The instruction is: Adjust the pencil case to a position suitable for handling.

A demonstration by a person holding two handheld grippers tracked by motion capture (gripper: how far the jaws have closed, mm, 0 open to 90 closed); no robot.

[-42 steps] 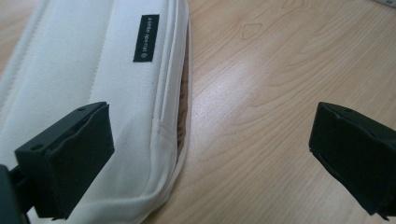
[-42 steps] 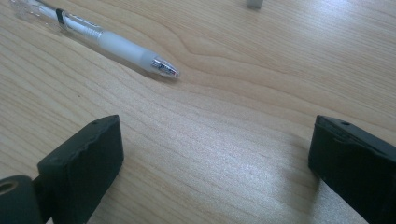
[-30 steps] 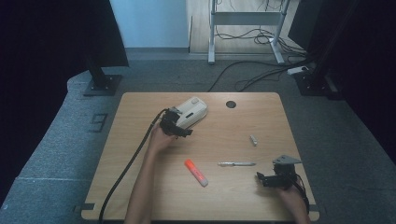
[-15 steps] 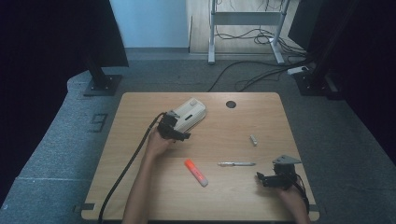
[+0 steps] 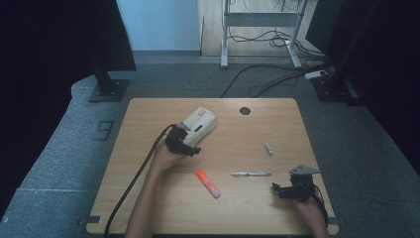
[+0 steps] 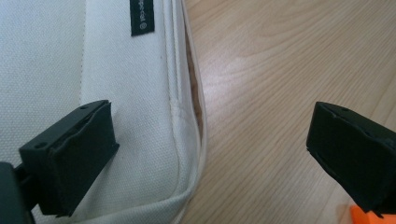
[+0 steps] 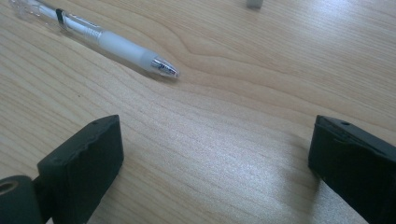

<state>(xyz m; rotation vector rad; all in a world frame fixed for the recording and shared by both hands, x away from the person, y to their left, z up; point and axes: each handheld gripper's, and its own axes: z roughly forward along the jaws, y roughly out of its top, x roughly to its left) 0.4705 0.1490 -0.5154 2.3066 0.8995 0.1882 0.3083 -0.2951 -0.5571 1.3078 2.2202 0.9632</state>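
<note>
A flat white cloth pouch (image 5: pixel 199 125) is seen near the table's (image 5: pixel 148 114) far edge. The left gripper (image 5: pixel 184 144) is spread wide over its corner; the right gripper (image 5: pixel 286 190) is wide too, holding nothing.

Label on pouch: a small black tag (image 6: pixel 142 17) is sewn onto the white fabric pouch (image 6: pixel 135 116), up ahead of my left gripper (image 6: pixel 210 154) above its left-hand jaw; its white lettering is too small and cropped for me to read.
Pen: the clear pen (image 7: pixel 98 37) ahead of my right gripper (image 7: pixel 215 163) carries no print I can make out.
</note>
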